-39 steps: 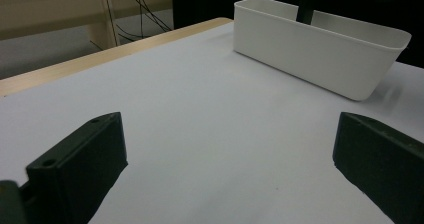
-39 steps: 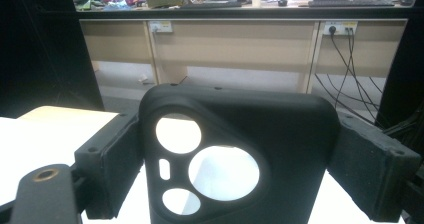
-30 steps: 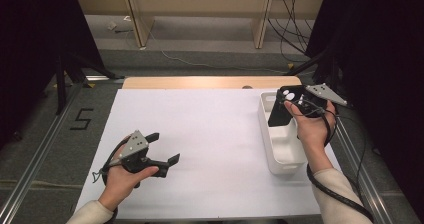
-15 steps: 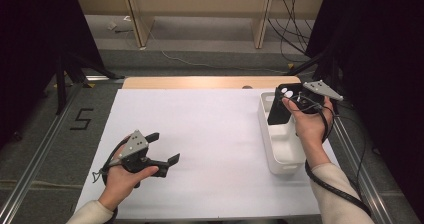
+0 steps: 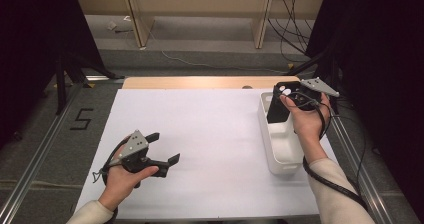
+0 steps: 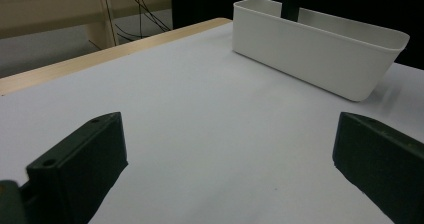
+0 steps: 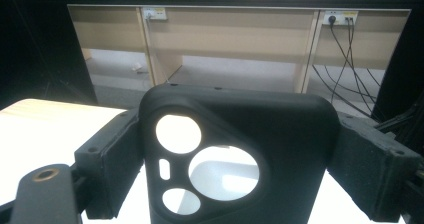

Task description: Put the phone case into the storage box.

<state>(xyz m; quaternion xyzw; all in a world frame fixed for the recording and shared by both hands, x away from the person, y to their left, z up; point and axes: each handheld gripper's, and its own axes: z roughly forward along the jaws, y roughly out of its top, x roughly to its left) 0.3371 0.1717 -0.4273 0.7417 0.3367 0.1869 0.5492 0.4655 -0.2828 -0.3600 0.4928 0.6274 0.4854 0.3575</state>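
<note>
In the high view, the right gripper is held up over the far end of a white bin and grips a black phone case. The case hangs down toward the inside of the bin. The left gripper sits low over the white table, far off to the side from the bin, and its jaws are wide apart with nothing between them. In the left gripper view, the two black jaws of the left gripper stand far apart above the bare table. The white bin lies ahead of them and a bit to the right, well apart from the jaws. In the right gripper view, the phone case sits right between the two jaws of the right gripper, and both pads press on its sides. The case has round camera holes, and the white bin shows through them, below the jaws.
</note>
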